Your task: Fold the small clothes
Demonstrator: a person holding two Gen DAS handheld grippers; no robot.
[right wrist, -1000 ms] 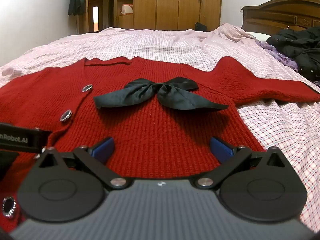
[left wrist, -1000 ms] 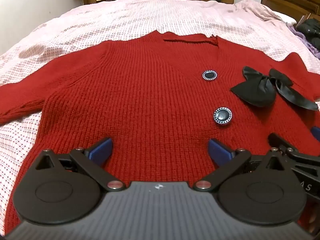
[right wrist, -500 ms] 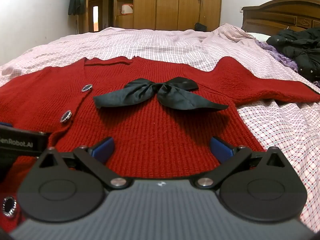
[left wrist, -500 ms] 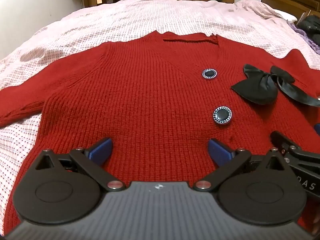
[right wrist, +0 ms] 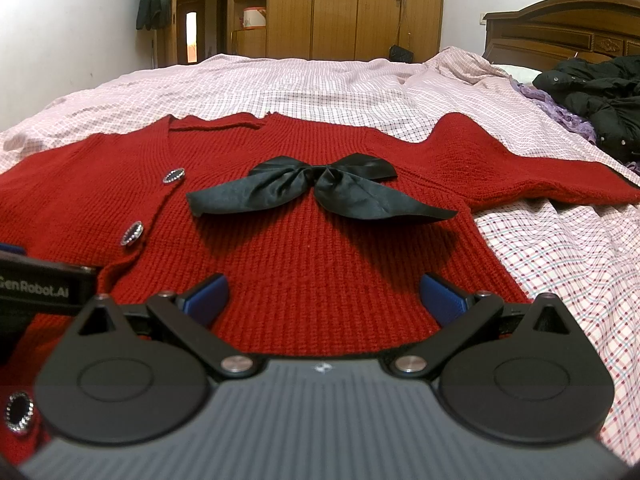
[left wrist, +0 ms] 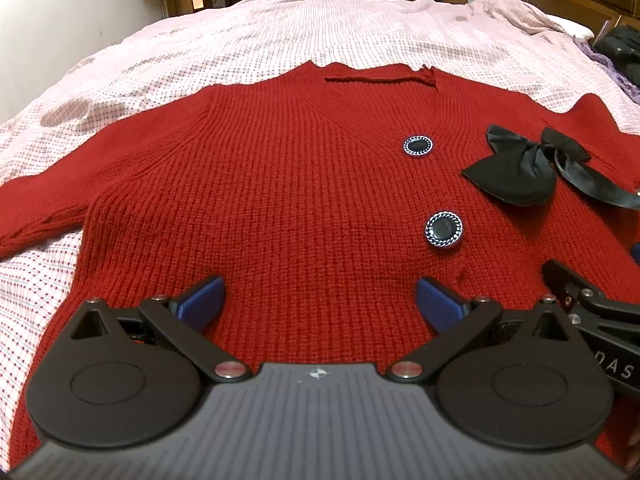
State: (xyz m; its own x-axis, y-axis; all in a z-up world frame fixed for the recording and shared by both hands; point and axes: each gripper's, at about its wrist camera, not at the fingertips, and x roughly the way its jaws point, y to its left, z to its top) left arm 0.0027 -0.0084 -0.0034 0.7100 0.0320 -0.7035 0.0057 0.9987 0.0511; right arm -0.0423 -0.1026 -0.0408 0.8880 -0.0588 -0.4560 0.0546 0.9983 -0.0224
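A small red knit cardigan (left wrist: 280, 200) lies flat, front up, on the bed, sleeves spread out to both sides. It has dark round buttons (left wrist: 443, 230) and a black satin bow (left wrist: 516, 172). It also shows in the right wrist view (right wrist: 320, 272), with the bow (right wrist: 316, 190) at the centre. My left gripper (left wrist: 320, 300) is open and empty over the cardigan's lower left part near the hem. My right gripper (right wrist: 324, 296) is open and empty over the lower right part. The two grippers are side by side.
The bed is covered by a pink checked sheet (right wrist: 560, 264). A dark jacket (right wrist: 600, 96) lies at the right by the wooden headboard (right wrist: 560, 28). Wooden wardrobes (right wrist: 352, 8) stand behind the bed. A white wall is at the left.
The left gripper's view has shifted slightly, with the cardigan sitting a little lower and nearer. The right gripper's view is almost unchanged. Both grippers stay open.
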